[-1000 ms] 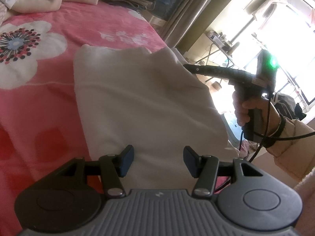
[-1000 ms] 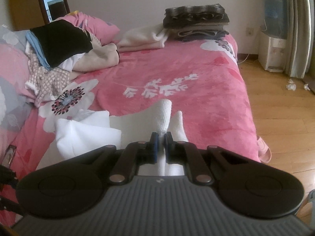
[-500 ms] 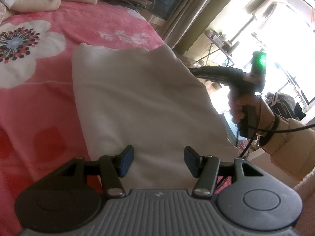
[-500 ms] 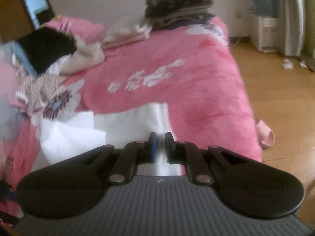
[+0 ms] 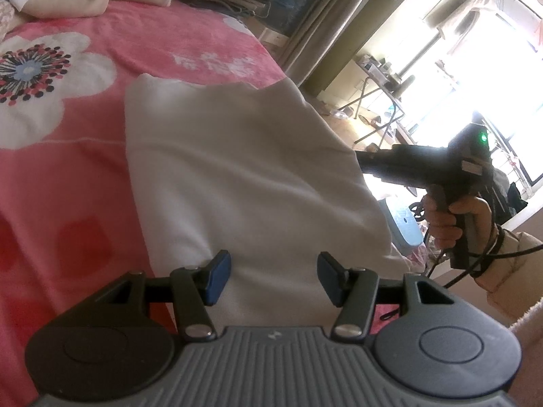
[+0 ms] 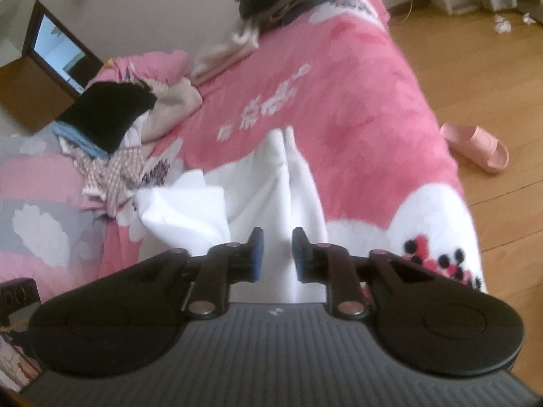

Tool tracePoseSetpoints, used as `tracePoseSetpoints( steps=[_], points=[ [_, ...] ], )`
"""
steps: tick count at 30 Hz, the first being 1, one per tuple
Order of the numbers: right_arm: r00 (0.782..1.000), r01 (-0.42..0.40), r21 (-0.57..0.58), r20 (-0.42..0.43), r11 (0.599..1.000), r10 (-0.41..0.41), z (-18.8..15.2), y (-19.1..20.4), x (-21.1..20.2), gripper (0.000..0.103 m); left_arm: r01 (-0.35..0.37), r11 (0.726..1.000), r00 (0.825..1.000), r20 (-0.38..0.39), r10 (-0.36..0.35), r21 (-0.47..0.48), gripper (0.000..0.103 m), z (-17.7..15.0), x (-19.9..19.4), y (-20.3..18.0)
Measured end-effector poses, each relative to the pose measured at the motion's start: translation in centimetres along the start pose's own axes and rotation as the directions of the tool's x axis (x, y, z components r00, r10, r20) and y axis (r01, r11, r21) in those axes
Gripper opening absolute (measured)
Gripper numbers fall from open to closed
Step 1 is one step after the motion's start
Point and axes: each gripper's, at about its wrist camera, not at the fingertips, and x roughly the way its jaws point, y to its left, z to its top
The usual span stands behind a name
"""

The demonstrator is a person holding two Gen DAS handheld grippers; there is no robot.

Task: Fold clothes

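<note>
The right gripper point(image 6: 274, 252) has just been opening; its blue pads, a second ago pinched on the white fleece garment point(image 6: 288, 183), now stand slightly apart with the cloth between them, untouched. That reads as a release: this fold looks laid. The left gripper point(image 5: 273, 279) hovers half-spread and empty over the near edge of the same garment point(image 5: 244, 169), unmoved. The garment lies flat on the pink floral blanket point(image 5: 78, 176) near the bed's right edge; an unfolded heap of clothes point(image 6: 112, 135) waits far left.
</note>
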Motion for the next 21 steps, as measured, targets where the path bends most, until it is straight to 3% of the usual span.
tracePoseSetpoints(
  steps=[8, 13, 21],
  points=[
    [0.999, 0.013, -0.04, -0.032, 0.999, -0.014, 0.2, 0.6, 1.7, 0.025, -0.006, 1.0, 1.0, -0.001, 0.006, 0.002, 0.058, 0.0, 0.0, -0.1],
    [1.0, 0.026, -0.072, -0.012, 0.997, -0.026, -0.1, 1.1, 1.6, 0.002, -0.004, 1.0, 1.0, -0.001, 0.004, 0.001, 0.058, 0.0, -0.1, -0.1],
    [0.996, 0.076, -0.086, 0.06, 0.993, -0.071, -0.6, 1.7, -0.7, 0.001, 0.006, 1.0, 1.0, -0.006, -0.006, 0.01, 0.058, 0.0, -0.2, -0.1]
  ],
)
